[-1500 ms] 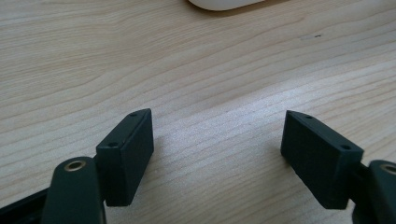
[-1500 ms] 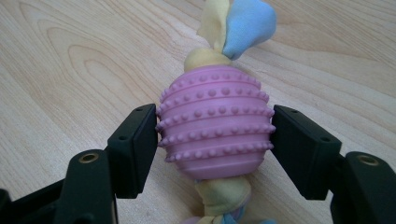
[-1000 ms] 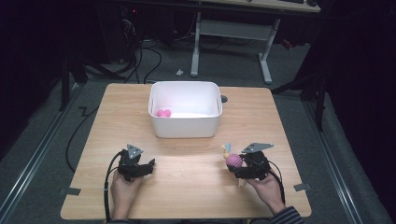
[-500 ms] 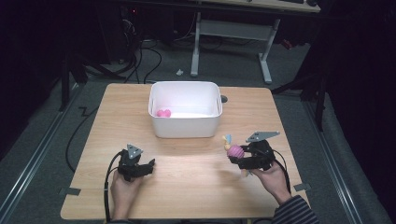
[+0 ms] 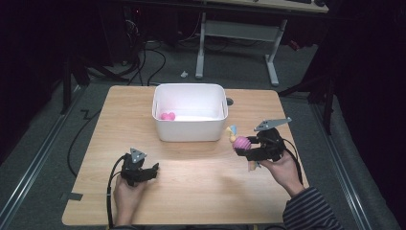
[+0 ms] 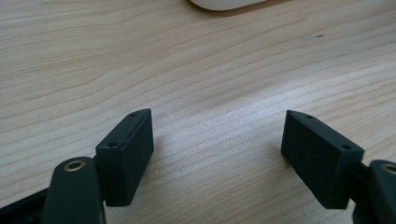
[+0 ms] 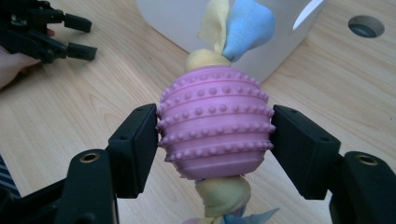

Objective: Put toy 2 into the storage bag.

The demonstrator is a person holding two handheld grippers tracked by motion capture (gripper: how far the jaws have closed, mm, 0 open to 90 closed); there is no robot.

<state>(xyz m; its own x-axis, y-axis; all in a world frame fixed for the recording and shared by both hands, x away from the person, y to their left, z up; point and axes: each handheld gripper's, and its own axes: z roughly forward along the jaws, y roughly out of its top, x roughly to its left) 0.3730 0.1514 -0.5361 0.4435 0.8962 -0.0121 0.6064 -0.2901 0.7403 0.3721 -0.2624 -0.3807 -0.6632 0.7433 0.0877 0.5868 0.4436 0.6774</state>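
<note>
Right gripper [image 7: 215, 135] clamped on a pink studded toy [image 7: 215, 123], white bin [image 5: 189, 111] just beyond it, left gripper [image 6: 217, 149] wide open, holding nothing, over bare bench [image 6: 196, 65].

Your high view sits above the near edge of the table [image 5: 191, 191], facing fwd and down, far enough to take in all four edges plus floor beyond. Left gripper [image 6: 217, 154] cam rides low, v. close to the wood, aimed at the white bin [image 6: 224, 3] at the top of its frame. Right gripper [image 7: 215, 140] cam looks past its jaws toward the same bin [image 7: 177, 23]; it also shares your left gripper [image 7: 42, 30] w/ the high view [image 5: 139, 170].
</note>
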